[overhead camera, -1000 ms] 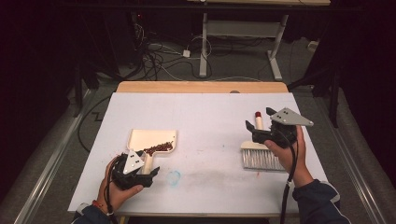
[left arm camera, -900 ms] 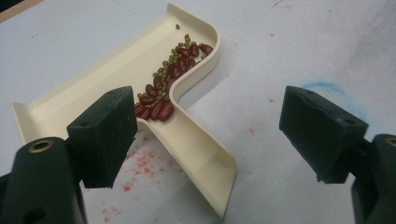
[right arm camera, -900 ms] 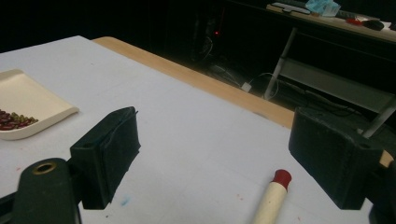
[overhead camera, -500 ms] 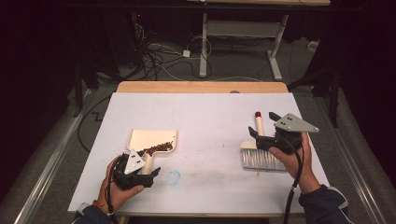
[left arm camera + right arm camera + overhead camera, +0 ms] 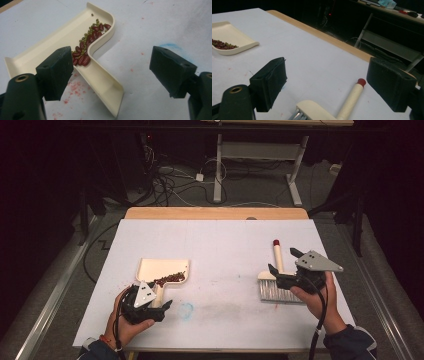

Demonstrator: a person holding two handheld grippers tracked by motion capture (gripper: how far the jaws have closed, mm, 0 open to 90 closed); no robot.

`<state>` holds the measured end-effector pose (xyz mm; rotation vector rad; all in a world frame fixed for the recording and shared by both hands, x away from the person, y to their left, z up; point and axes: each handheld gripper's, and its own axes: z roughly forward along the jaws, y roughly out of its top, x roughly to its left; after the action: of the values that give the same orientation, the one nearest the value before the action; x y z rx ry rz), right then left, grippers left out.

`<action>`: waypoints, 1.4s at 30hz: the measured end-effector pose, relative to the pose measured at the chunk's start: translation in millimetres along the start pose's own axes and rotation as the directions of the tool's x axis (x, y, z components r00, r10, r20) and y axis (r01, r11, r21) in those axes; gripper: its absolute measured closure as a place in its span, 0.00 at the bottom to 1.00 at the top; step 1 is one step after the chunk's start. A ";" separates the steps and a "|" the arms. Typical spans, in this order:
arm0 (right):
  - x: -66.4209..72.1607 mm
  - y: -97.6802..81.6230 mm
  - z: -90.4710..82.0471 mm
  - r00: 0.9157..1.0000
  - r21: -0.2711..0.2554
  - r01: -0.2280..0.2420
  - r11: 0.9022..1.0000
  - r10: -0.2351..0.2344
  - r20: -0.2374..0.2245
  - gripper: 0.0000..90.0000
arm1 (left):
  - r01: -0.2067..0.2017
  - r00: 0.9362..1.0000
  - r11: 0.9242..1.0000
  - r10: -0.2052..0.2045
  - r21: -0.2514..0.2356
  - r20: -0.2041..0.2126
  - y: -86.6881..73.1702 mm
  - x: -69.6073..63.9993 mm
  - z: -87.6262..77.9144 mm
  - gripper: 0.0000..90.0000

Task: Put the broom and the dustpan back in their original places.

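A cream dustpan (image 5: 156, 269) lies on the white table (image 5: 220, 245) at the left, with red and green beans (image 5: 171, 279) piled at its back wall. My left gripper (image 5: 159, 303) is open at the pan's handle (image 5: 102, 85), which lies between the two jaws without touching either pad. The beans (image 5: 87, 47) sit just beyond the left jaw. At the right lies a cream brush (image 5: 276, 288) with grey bristles and a red-tipped handle (image 5: 352, 96). My right gripper (image 5: 284, 262) hovers open above that handle, holding nothing.
A faint blue smear (image 5: 186, 310) and reddish specks (image 5: 72, 87) mark the table near the pan. A wooden strip (image 5: 215, 213) borders the far edge. Beyond it are cables and desk legs (image 5: 218, 165) on a dark floor.
My right gripper has drawn back a little toward the front edge, staying open above the brush. The brush, the dustpan and my left gripper stay where they were.
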<state>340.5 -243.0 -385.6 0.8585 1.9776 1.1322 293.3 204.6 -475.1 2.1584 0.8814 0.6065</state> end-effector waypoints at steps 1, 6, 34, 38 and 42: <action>0.6 -1.6 -0.6 1.000 0.001 0.004 1.000 -0.004 0.001 0.18 | 0.001 1.000 1.000 -0.001 0.001 0.001 0.0 0.1 0.1 0.21; 2.5 -9.2 -3.5 1.000 0.008 0.029 1.000 -0.029 -0.002 0.19 | -0.010 1.000 1.000 0.010 0.008 -0.009 0.4 -1.2 0.7 0.21; 0.7 -60.2 -23.8 0.999 0.034 0.037 0.999 -0.036 -0.029 0.19 | -0.045 0.999 0.999 0.045 0.007 -0.008 0.3 -1.7 2.4 0.22; -0.1 -67.6 -27.1 0.999 0.042 0.028 0.999 -0.027 -0.032 0.19 | -0.033 0.999 0.999 0.033 0.014 -0.001 -0.5 -2.4 2.1 0.22; -2.1 -76.5 -29.4 0.999 0.052 0.018 0.998 -0.016 -0.033 0.19 | -0.026 1.000 1.000 0.026 0.012 -0.001 -0.9 -1.7 2.2 0.22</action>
<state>302.1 -288.1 -442.3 0.8534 2.0453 1.0952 293.2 202.8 -477.4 2.1833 0.8602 0.6167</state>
